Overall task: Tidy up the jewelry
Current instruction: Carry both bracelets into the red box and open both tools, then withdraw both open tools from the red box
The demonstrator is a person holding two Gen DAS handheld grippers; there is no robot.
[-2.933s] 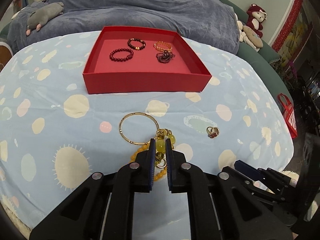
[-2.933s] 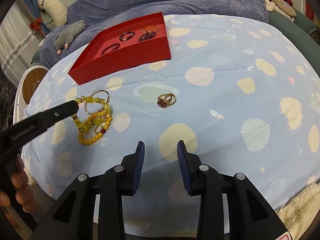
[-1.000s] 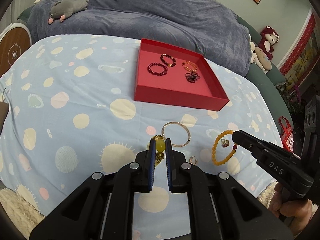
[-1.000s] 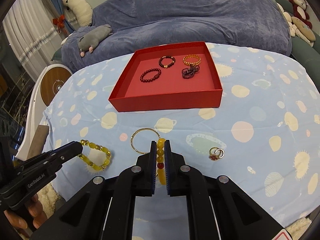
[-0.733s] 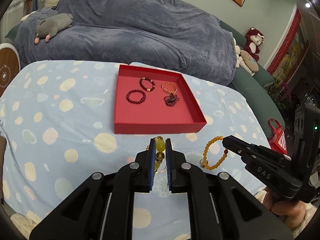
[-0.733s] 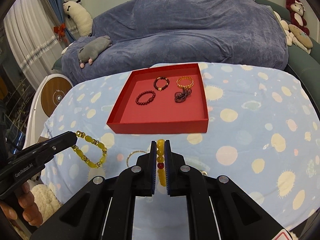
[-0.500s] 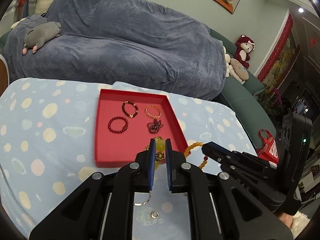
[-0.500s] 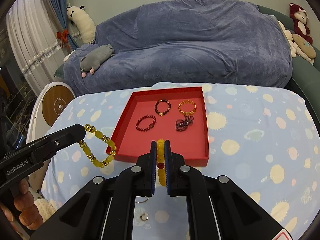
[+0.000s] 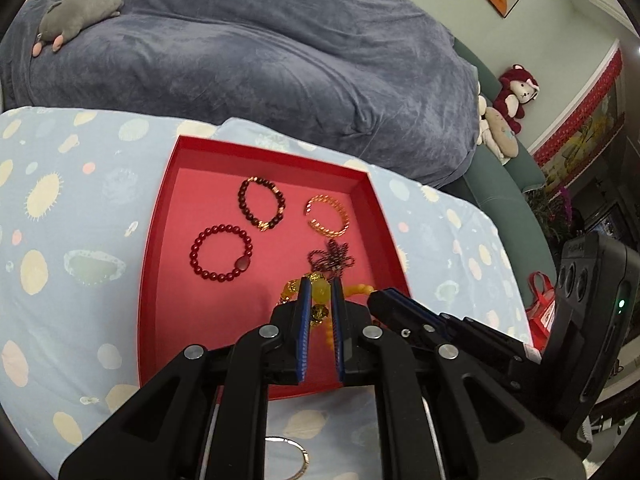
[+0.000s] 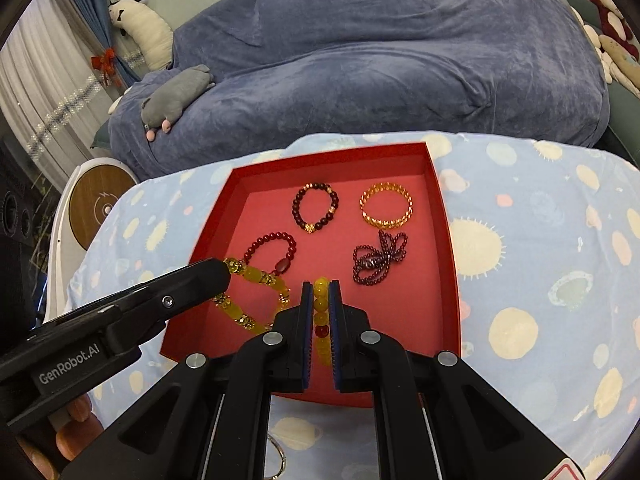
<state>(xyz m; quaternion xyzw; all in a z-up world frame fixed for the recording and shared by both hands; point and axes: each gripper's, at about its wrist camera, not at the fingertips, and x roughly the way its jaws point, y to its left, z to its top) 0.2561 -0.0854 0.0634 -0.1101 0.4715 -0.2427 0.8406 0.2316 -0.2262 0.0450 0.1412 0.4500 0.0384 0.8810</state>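
A red tray [image 9: 154, 240] [image 10: 444, 208] lies on the spotted blue cloth and holds a dark bead bracelet [image 10: 315, 207], a red bead bracelet [image 10: 276, 250], a gold chain bangle [image 10: 386, 205] and a dark purple bead strand [image 10: 378, 258]. My left gripper [image 9: 320, 286] is shut on a yellow and gold bead bracelet [image 10: 256, 300] and holds it over the tray's near left part. My right gripper [image 10: 321, 286] is shut on an orange bead bracelet [image 10: 321, 320] over the tray's near middle; it also shows in the left wrist view [image 9: 360, 291].
A thin gold bangle [image 9: 298, 458] lies on the cloth just in front of the tray, under my grippers. A blue sofa [image 10: 380, 60] with a grey plush toy [image 10: 176, 98] stands behind the table. A round wooden stool [image 10: 100, 200] is at the left.
Both grippers have lifted their bracelets off the cloth and moved forward, from in front of the tray to above its near part. Both stay shut.
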